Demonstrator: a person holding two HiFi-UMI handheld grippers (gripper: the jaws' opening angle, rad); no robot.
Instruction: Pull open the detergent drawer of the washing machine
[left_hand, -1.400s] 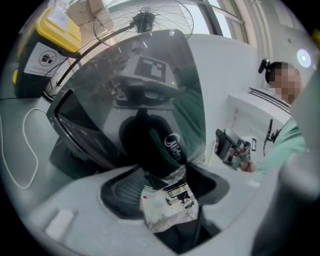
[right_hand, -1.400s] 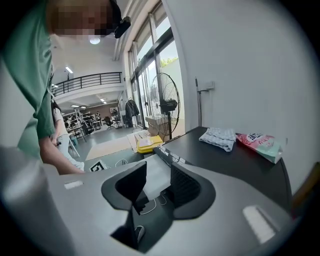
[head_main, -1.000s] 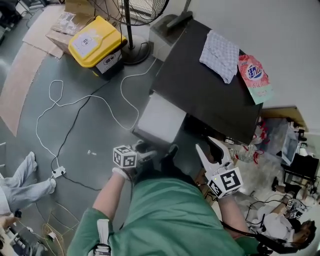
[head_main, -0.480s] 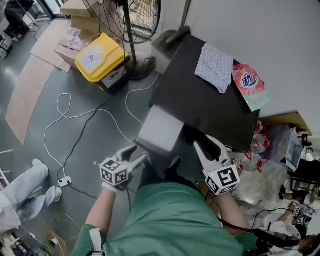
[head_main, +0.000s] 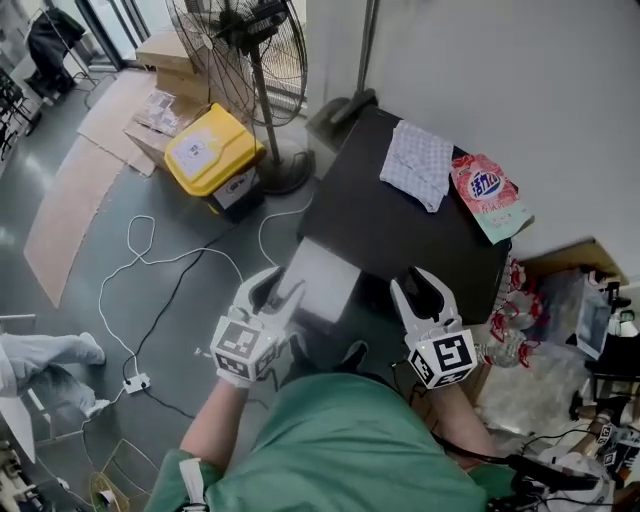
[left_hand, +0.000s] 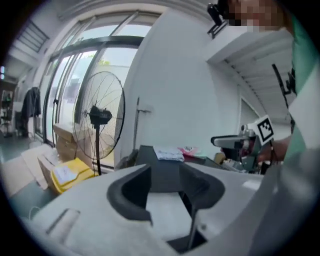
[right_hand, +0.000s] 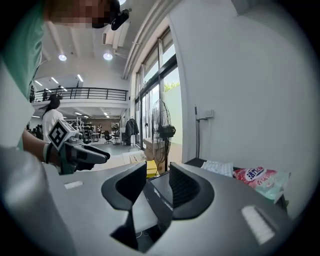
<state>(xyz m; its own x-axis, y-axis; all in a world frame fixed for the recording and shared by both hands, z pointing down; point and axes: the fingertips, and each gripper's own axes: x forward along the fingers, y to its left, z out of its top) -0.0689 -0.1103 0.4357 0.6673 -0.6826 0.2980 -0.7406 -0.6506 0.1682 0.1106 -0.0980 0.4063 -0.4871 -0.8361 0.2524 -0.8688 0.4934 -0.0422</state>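
Left fingers (left_hand: 131, 192) apart, nothing between the pads. They've just been closing, but on air. Only the pale top of the detergent drawer (head_main: 322, 283) shows beyond the gap. Right fingers (right_hand: 187, 187) also apart and empty, with a dark machine edge visible past them.

My read on placement: the pale grey slab sticking out of the washing machine (head_main: 400, 230) at its near front looks like the drawer, already well out. If so, the pull is done or nearly done, and the open jaws fit a release rather than a grab.

The left gripper (head_main: 278, 290) sits at the drawer's near-left corner. Can't tell if it touches, and the pads aren't pressing on anything. The right gripper (head_main: 418, 285) is at the machine's front edge, just right of the drawer and clear of it. So the two grippers flank the drawer.

Pose: both forearms reach out from the torso and the marker cubes face back toward the person. Both grippers aim forward and slightly down at the machine. The left one is rolled a bit, cube face tilted.

Further out, a cloth (head_main: 417, 165) and a detergent bag (head_main: 487, 195) lie on the machine's black top, well clear of the drawer. Beyond that, on the floor: a cable (head_main: 170, 270), a yellow box (head_main: 212, 150) and a fan (head_main: 240, 40). None of them is in the way.
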